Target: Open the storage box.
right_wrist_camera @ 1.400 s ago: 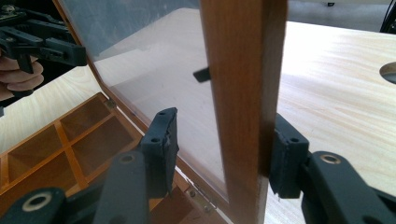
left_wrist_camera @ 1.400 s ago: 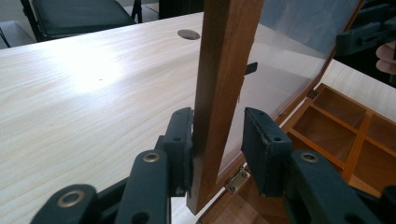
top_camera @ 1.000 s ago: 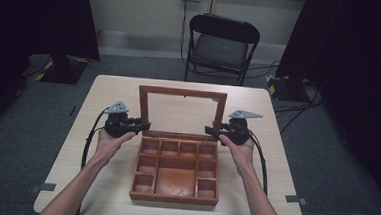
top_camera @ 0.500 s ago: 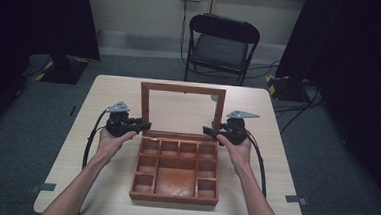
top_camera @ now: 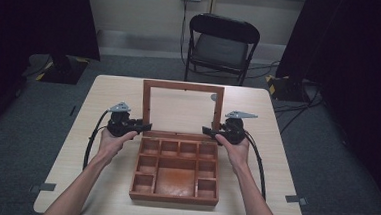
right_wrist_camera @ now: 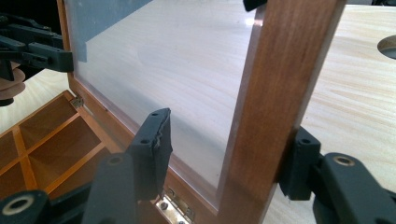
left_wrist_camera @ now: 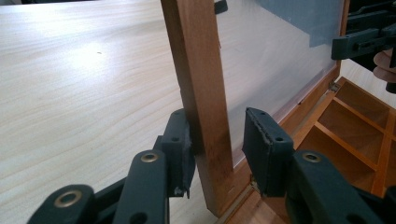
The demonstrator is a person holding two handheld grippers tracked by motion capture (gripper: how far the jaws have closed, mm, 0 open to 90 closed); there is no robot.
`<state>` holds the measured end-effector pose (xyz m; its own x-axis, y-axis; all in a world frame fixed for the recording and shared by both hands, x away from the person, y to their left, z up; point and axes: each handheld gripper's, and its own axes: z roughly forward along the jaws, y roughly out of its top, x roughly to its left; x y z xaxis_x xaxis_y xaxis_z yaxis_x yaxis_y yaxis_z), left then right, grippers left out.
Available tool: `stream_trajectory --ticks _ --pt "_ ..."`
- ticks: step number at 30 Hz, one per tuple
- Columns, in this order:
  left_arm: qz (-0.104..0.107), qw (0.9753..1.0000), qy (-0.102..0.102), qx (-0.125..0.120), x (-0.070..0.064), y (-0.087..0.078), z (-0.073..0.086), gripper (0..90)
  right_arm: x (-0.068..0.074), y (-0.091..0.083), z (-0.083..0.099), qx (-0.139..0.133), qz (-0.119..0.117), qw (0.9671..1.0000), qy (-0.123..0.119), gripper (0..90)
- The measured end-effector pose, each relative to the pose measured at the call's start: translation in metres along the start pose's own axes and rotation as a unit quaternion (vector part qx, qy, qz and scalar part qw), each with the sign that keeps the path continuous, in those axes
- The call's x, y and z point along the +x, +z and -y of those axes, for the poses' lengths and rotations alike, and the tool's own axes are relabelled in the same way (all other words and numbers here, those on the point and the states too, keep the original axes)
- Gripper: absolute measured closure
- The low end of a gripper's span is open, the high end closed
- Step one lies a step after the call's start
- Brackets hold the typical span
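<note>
- The wooden box point(top_camera: 175, 169) sits in the middle of the counter point(top_camera: 104, 97), its front close to the near edge; its glass-paned lid point(top_camera: 182, 109) stands upright at the box's far side, toward the counter's far edge.
- The left tool point(top_camera: 144, 128) is at the lid's left upright, low down near the hinge line. In the left gripper view the left tool point(left_wrist_camera: 217, 140) has its jaws to either side of that wooden upright: one pad touches or nearly touches the outer face, while the other stands clear of the glass side. The jaws are part open and not clamped.
- The right tool point(top_camera: 208, 131) mirrors this at the lid's right upright. In the right gripper view the right tool point(right_wrist_camera: 229, 149) straddles the frame, with the outer pad against the wood and the inner pad apart from the pane, so it too is open.
- The relation that counts: the lid's long axis runs left to right, parallel to the near edge, and each tool holds one end of it, equally close. The compartments lie on the person's side of the lid, so I judge any closing would swing it toward the near edge, with both hands moving together.
</note>
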<state>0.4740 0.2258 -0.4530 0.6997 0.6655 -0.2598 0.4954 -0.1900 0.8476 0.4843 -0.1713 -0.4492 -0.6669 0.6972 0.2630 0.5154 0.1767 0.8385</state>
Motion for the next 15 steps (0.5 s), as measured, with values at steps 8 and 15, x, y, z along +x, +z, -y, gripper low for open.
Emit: stream_trajectory --ticks 8,15 --pt "0.009 0.9998 -0.006 0.015 0.004 0.001 0.005 59.6 -0.002 0.007 0.004 0.012 0.002 0.9999 0.007 39.4" --pt "0.003 0.9997 -0.017 0.019 0.007 0.004 0.008 55.8 -0.005 0.011 0.007 0.025 0.006 0.9996 0.015 34.5"
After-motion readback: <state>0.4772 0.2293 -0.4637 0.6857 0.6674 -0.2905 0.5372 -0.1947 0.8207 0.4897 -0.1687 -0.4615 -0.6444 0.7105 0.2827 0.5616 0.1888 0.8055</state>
